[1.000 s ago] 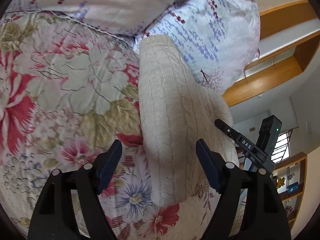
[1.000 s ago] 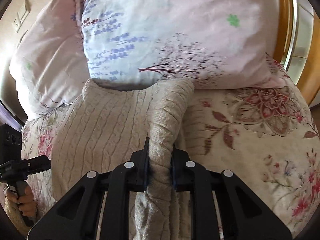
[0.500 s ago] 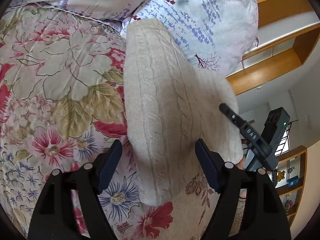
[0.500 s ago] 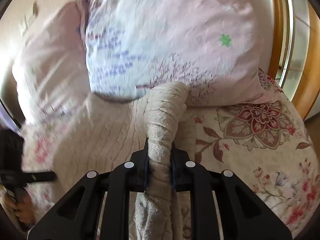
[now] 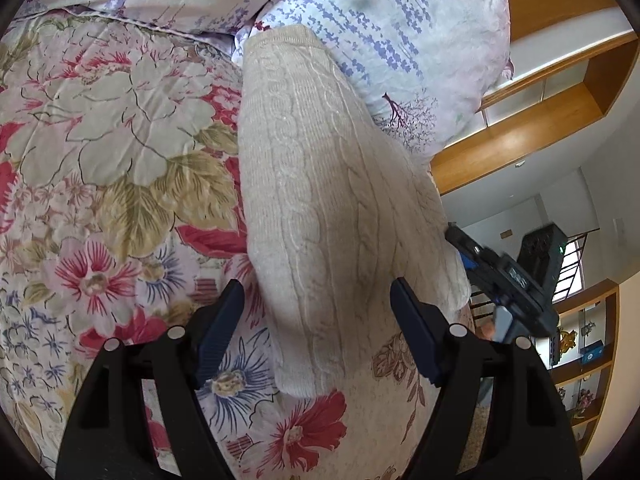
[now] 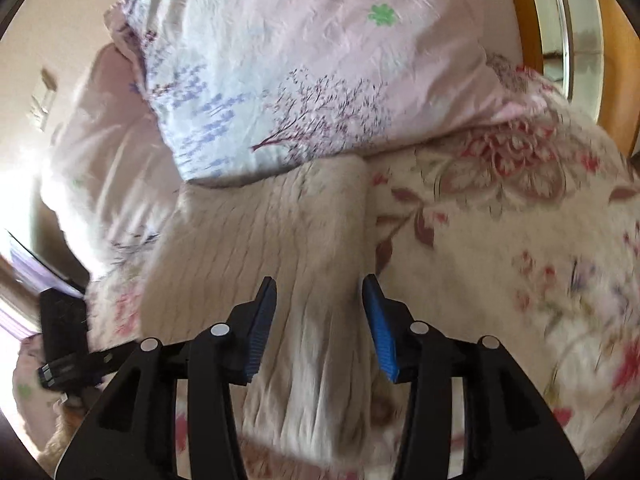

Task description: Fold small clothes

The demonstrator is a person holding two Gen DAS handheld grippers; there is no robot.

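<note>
- The right gripper (image 6: 319, 326) was pinching a bunched fold of the sweater (image 6: 256, 264) before. Now its jaws are spread apart and hold nothing.
- The fold it let go of is no longer a thin raised roll. It lies down flat and wide on the sweater, running toward 12 o'clock between the jaws.
- In the left wrist view the sweater (image 5: 320, 200) looks flatter now, and the right gripper (image 5: 500, 276) at 3 o'clock has moved away from its edge.

No legible text/labels in either view.
</note>
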